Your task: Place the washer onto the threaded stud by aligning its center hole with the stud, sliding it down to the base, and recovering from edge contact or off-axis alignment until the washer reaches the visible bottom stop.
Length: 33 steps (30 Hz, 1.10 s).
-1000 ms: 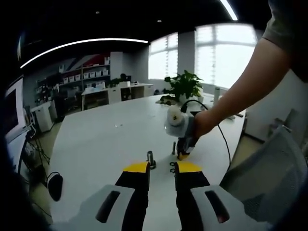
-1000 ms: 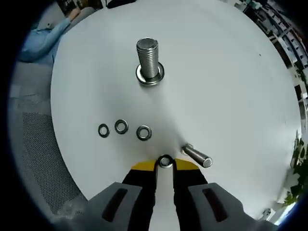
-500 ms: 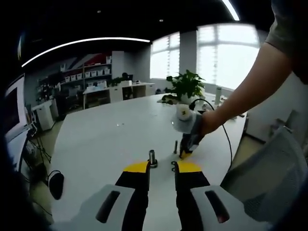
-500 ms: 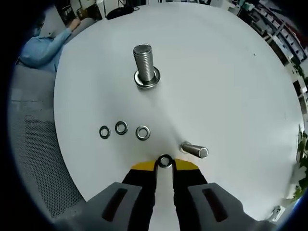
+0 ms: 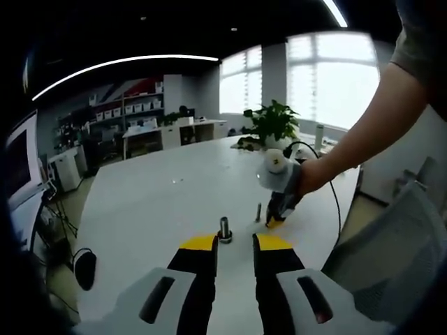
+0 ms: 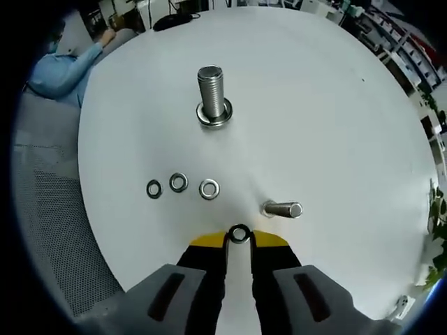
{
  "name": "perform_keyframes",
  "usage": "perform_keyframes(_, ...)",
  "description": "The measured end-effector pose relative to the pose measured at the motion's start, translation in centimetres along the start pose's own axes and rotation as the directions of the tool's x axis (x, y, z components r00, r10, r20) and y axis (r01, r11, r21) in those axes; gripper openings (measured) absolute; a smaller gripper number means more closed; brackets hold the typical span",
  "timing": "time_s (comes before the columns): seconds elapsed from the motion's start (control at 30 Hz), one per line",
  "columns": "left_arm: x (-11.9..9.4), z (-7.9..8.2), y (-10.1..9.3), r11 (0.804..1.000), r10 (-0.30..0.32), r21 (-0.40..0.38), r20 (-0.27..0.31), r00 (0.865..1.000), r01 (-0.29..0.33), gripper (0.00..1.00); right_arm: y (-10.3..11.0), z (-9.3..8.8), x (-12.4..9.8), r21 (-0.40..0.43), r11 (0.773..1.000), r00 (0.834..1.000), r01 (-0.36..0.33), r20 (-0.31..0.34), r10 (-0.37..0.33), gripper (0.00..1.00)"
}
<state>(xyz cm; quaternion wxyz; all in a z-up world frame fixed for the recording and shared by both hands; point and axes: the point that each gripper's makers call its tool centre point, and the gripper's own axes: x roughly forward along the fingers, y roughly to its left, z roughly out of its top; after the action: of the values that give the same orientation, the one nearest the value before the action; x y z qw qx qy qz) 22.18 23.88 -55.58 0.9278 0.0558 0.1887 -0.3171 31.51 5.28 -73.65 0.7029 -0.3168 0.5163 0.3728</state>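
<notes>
Left gripper view first: the left gripper (image 5: 234,244) hangs above the white desk (image 5: 154,202), its black jaws with yellow tips standing a narrow gap apart and gripping nothing. Just beyond the tips stands a large threaded stud (image 5: 224,229), upright on a round flange. To its right a smaller stud (image 5: 258,212) rises from the desk. The right gripper (image 5: 274,222) comes in from the right, held in a person's hand (image 5: 305,180), pointing steeply down beside the small stud; from here I cannot tell what its tips carry. A black cable (image 5: 328,202) loops from it. A potted plant (image 5: 269,124) sits at the far end of the desk, a mesh chair (image 5: 398,237) near the right edge. No writing is legible anywhere.

Right gripper view now: the right gripper (image 6: 239,238) looks down on the smooth white desk (image 6: 335,125). Its yellow-tipped jaws are pinched onto a small metal washer (image 6: 239,234), a shiny ring with a dark centre hole, held between the tips. The smaller stud (image 6: 283,209) is just to the right of the tips, and the washer is not on it. Three more washers (image 6: 179,185) lie in a row on the desk to the left. Farther up stands the large stud (image 6: 211,94), coarse-threaded, dull grey steel, on its flange. A person in a blue sleeve (image 6: 63,70) sits beyond the desk's edge.
</notes>
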Motion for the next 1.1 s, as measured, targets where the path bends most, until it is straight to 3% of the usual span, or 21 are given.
perform_keyframes(0.37, 0.1, -0.3, -0.2, 1.000, -0.002, 0.026, -0.015, 1.000, 0.003, 0.18, -0.8, 0.4, -1.9, 0.069, 0.997, 0.997, 0.024, 0.070, -0.029, 0.14)
perform_keyframes(0.87, -0.1, -0.1, -0.4, 1.000, -0.015, 0.025, -0.008, 1.000, 0.016, 0.17, -2.2, 1.9, -5.7, 0.025, 0.994, 0.984, 0.103, 0.147, -0.105, 0.14)
perform_keyframes(1.1, -0.1, 0.1, -0.3, 1.000, -0.013, 0.014, 0.004, 1.000, 0.013, 0.18, -2.7, 3.5, -6.8, -0.006, 0.992, 0.976, 0.126, 0.181, -0.123, 0.14)
